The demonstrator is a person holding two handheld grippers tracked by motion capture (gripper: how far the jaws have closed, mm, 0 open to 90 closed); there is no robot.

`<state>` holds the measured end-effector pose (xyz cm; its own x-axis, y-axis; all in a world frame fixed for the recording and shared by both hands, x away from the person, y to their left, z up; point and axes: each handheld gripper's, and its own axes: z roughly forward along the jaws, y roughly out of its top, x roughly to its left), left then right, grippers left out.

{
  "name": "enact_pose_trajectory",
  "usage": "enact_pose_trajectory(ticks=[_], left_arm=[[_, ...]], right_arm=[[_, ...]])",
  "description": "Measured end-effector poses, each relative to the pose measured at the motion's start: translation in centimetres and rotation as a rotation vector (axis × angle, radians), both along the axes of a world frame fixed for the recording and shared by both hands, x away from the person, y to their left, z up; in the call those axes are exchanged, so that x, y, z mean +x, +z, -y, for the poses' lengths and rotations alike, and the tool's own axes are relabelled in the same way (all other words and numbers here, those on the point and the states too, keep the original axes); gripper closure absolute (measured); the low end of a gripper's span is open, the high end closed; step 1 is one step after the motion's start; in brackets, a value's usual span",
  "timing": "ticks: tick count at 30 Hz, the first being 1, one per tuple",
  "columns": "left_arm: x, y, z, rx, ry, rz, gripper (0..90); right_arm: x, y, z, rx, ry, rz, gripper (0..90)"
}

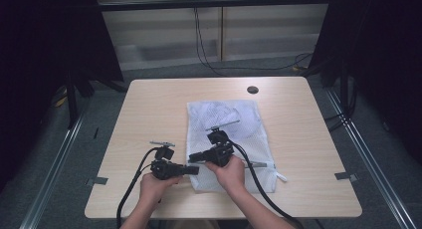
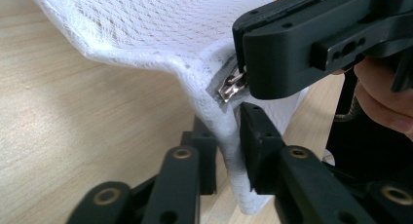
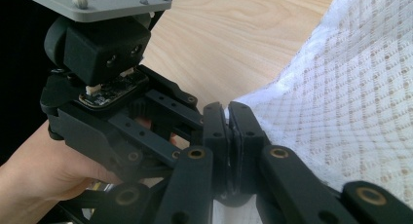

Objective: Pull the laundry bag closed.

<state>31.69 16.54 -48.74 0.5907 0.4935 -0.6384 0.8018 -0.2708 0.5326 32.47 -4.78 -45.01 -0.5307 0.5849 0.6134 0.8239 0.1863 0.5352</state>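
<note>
While zipped, mesh bag [image 1: 225,134] holding cloth [image 1: 238,118]

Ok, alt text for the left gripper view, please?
A white mesh laundry bag is pinched at its corner by the left hand-held gripper, while the right hand-held gripper clamps its metal zipper pull just above, over a wooden table.

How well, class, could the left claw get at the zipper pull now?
Probably not: the right claw grips the zipper pull, and the left claw is pinching the mesh bag at its corner just below.
</note>
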Motion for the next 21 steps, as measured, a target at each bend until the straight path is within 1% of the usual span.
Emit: enact_pose_trajectory(ticks=[3, 5, 8, 10, 11, 14, 17, 19, 20, 21], left_arm=[[-0.02, 0.08, -0.01, -0.01, 0.001, -0.01, 85.1], [-0.03, 0.09, -0.01, -0.01, 0.005, -0.013, 86.5], [0.0, 0.15, -0.06, -0.012, 0.005, -0.019, 87.3], [-0.05, 0.21, -0.06, -0.024, 0.015, -0.035, 87.5], [0.03, 0.21, -0.17, -0.016, 0.01, -0.023, 87.6], [0.03, 0.28, -0.24, -0.019, 0.012, -0.033, 87.8], [0.07, 0.3, -0.33, -0.014, 0.005, -0.031, 87.9], [0.01, 0.38, -0.35, -0.019, 0.007, -0.04, 88.0], [0.03, 0.39, -0.38, -0.021, 0.006, -0.035, 88.0], [0.04, 0.42, -0.41, -0.027, 0.006, -0.039, 88.0]], right_arm=[[0.0, 0.0, 0.01, 0.0, 0.001, 0.0, 86.6], [0.01, -0.02, 0.01, -0.002, 0.001, 0.0, 86.6], [0.02, -0.03, 0.01, -0.003, 0.002, 0.0, 86.7], [0.04, -0.03, 0.03, -0.003, 0.002, -0.001, 86.7], [0.04, 0.0, 0.06, -0.005, 0.001, -0.003, 86.7], [0.09, 0.01, 0.17, -0.008, 0.005, -0.003, 86.8], [0.12, -0.04, 0.29, -0.011, 0.012, 0.0, 86.8], [0.11, -0.04, 0.34, -0.012, 0.012, -0.007, 86.9], [0.1, -0.03, 0.37, -0.012, 0.014, -0.007, 86.9], [0.1, -0.02, 0.42, -0.013, 0.017, -0.005, 86.8]])
